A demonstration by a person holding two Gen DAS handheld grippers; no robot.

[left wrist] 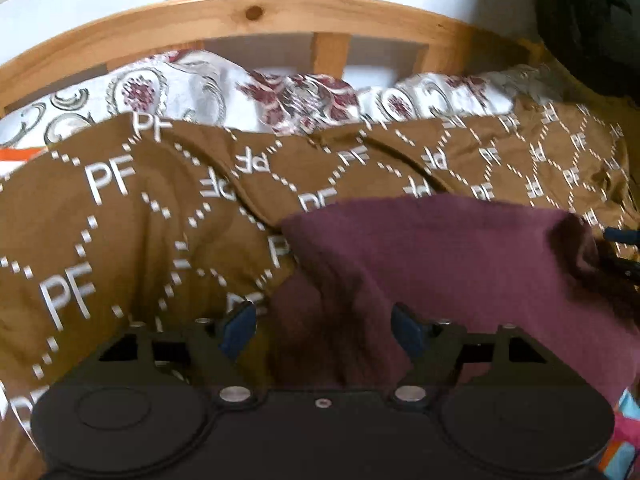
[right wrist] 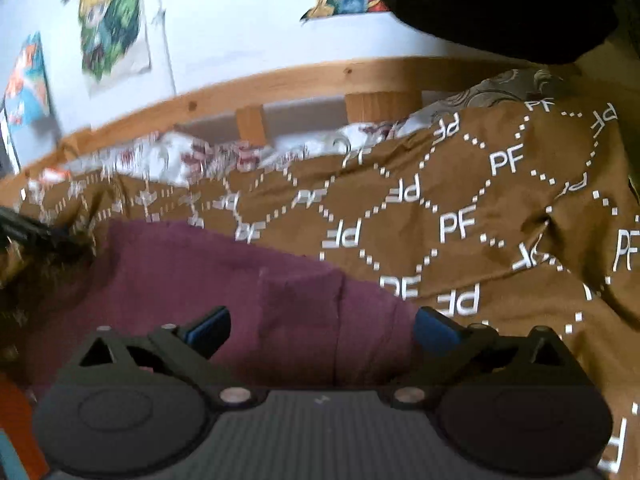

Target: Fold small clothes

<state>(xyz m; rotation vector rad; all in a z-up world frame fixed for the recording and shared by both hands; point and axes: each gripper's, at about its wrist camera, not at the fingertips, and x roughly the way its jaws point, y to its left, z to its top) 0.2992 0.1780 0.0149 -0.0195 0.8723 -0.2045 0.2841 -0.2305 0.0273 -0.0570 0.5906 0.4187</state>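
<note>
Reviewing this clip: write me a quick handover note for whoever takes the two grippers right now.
Left gripper: open, holding nothing, hovering over the near left part of the maroon garment.
Right gripper: open, empty, above the garment's near edge on its side.
The garment lies spread on the brown PF-print blanket, with a sewn patch or pocket showing in the right wrist view. Patterned white bedding and the wooden bed frame sit behind.
Done: garment laid out; whether a fold is made, I cannot tell.
Left: grip the edges, fold, tidy.
</note>
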